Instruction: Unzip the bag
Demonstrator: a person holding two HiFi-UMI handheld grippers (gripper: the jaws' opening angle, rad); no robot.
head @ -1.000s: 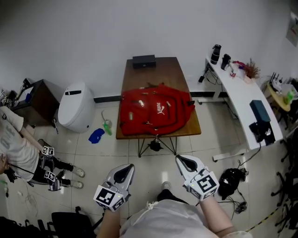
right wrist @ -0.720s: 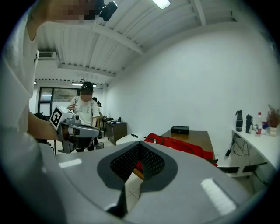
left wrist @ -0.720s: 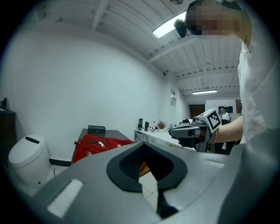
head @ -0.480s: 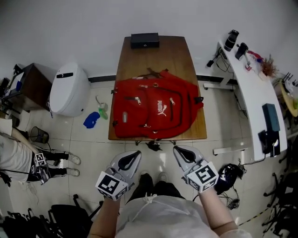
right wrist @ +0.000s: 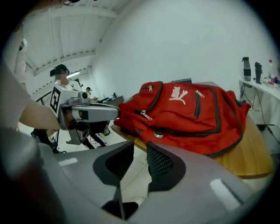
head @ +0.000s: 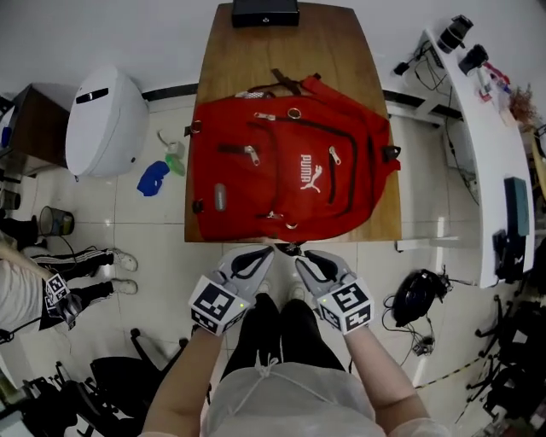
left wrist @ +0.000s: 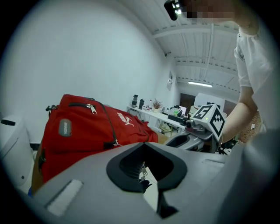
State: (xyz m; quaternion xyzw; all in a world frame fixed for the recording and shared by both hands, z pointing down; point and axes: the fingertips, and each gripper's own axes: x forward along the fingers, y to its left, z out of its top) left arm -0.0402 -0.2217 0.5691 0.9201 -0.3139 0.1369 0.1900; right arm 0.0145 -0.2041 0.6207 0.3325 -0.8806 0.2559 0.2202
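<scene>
A red backpack point(head: 290, 175) lies flat on the brown wooden table point(head: 281, 51), its zippers closed, with pulls such as one on the front pocket point(head: 252, 155). My left gripper point(head: 253, 259) and right gripper point(head: 311, 261) hover side by side just off the table's near edge, short of the bag. In the right gripper view the bag point(right wrist: 188, 113) fills the middle; the right gripper point(right wrist: 140, 146) is open, its jaws have just been opening, and nothing is between them. In the left gripper view the left gripper point(left wrist: 145, 146) looks shut and empty, with the bag point(left wrist: 87, 127) ahead.
A black box point(head: 265, 12) sits at the table's far end. On the floor at the left are a white bin point(head: 104, 119) and a blue object point(head: 153, 177). A long white desk point(head: 486, 145) runs along the right. A person point(head: 34, 290) sits at the far left.
Both grippers have moved forward to the table's near edge and drawn closer together. The bag now looms larger in the head view.
</scene>
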